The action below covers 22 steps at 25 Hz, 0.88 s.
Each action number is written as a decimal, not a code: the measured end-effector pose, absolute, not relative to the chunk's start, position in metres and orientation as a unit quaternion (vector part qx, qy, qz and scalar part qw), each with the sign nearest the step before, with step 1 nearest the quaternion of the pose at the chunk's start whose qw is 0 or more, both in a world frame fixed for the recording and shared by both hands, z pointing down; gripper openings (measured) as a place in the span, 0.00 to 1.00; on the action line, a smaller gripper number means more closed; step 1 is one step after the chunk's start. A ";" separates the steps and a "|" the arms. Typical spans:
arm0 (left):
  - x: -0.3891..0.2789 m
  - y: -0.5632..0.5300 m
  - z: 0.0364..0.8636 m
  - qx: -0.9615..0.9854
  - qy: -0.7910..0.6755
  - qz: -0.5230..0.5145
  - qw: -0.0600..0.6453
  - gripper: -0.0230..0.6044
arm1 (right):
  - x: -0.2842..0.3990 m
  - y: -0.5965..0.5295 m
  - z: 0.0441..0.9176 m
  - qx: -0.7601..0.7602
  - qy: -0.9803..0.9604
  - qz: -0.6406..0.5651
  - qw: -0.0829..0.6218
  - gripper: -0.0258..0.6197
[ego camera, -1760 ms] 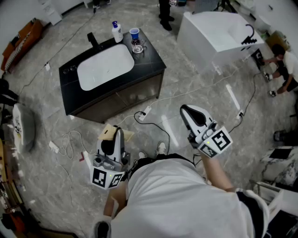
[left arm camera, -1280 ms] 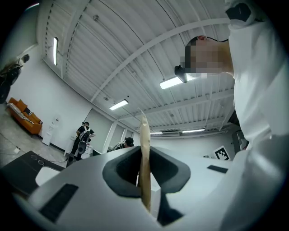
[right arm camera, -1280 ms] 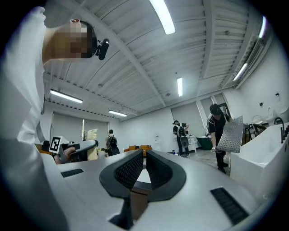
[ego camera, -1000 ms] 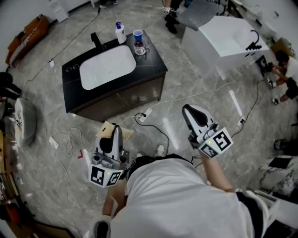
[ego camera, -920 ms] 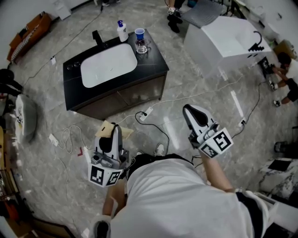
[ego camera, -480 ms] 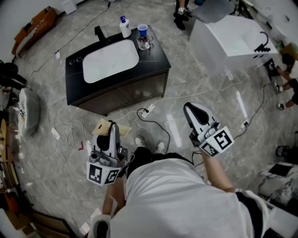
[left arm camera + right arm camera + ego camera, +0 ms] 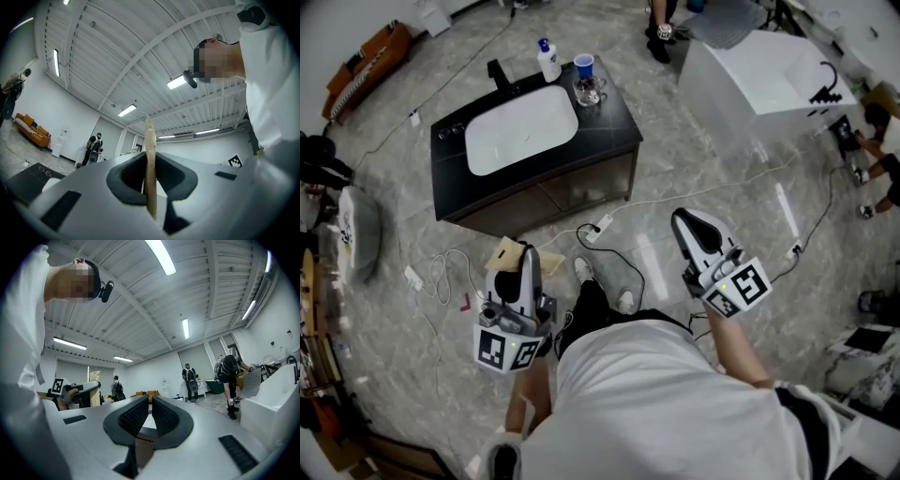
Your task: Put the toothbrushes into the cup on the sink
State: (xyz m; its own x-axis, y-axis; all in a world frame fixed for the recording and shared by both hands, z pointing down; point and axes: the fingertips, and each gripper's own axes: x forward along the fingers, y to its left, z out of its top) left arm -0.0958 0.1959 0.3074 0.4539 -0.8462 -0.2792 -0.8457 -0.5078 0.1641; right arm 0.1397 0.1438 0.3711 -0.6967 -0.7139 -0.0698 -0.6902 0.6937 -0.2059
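Observation:
The black sink cabinet [image 7: 609, 122] with its white basin [image 7: 522, 129] stands some way ahead on the floor. On its far right corner are a blue cup [image 7: 584, 66] and a clear glass cup [image 7: 589, 91]. My left gripper [image 7: 525, 258] is shut on a thin, flat tan piece [image 7: 508, 255], which shows edge-on between the jaws in the left gripper view [image 7: 150, 173]. That tan piece [image 7: 95, 377] also sticks up at the left of the right gripper view. My right gripper [image 7: 689, 217] is shut with nothing in it. Both point upward, far from the sink.
A white soap bottle [image 7: 548, 62] and a black faucet [image 7: 499, 73] stand behind the basin. A white tub-like unit [image 7: 759, 66] is at the upper right. Cables [image 7: 609, 225] and a power strip lie on the marble floor ahead. People stand at the back and right.
The person has stepped forward: a dark trouser leg and shoe now show ahead of the body. Both grippers keep their pose, and the tan piece stays held.

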 end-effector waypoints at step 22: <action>-0.155 0.064 0.335 0.867 -0.463 -0.179 0.053 0.10 | 0.080 0.031 0.378 -0.417 0.903 -0.094 0.033 0.12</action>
